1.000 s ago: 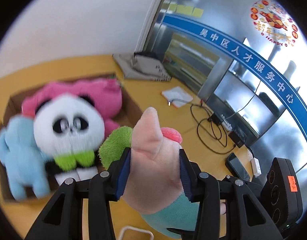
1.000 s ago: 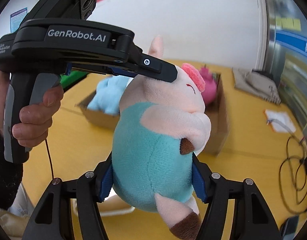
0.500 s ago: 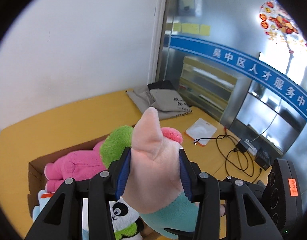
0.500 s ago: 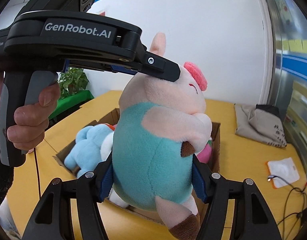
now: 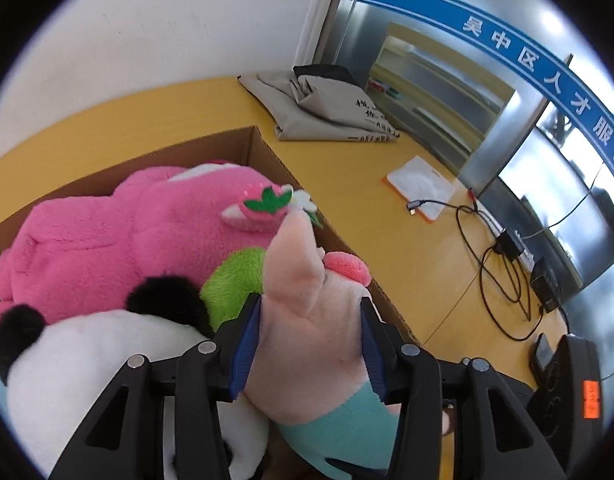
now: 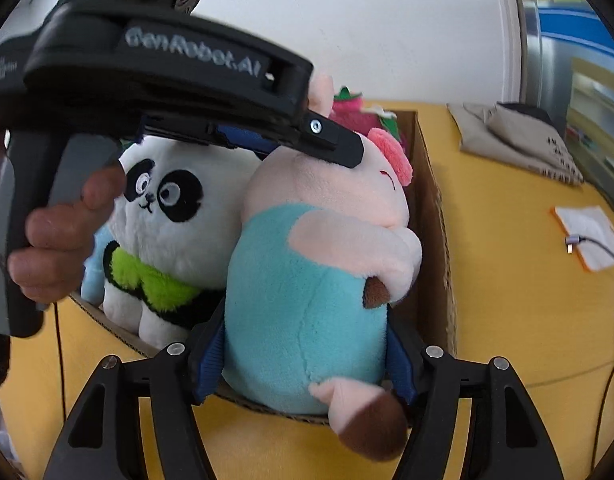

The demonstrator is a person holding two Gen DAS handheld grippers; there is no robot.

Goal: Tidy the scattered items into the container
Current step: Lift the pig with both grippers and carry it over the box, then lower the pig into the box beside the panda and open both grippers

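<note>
Two-handed placement of a pig plush (image 6: 319,272) into a cardboard box (image 6: 431,216) on a yellow table (image 6: 519,320). The left gripper (image 5: 307,344) is clenched on the pig's head at the ear; the right gripper (image 6: 307,360) is clenched across its teal belly. The pig hangs upright at the near right corner of the box, its lower body level with the near rim and one brown-tipped foot outside that rim. A panda plush (image 6: 175,216) stands touching it on the left, a pink plush (image 5: 119,236) lies at the far side, and a pale blue plush (image 6: 93,276) shows at the far left. Likely faults, as judged: release here may leave the pig perched on the rim and let it tip out toward the near side, since the foot overhangs; pressing it down may topple the panda, as the box appears crowded. The right wrist view shows the near rim, the overhanging foot and the panda's face; the left wrist view shows instead the pink plush's extent and the far wall, and a folded bag (image 5: 327,108), a pad (image 5: 421,188) and cables (image 5: 495,280) to the right.
</note>
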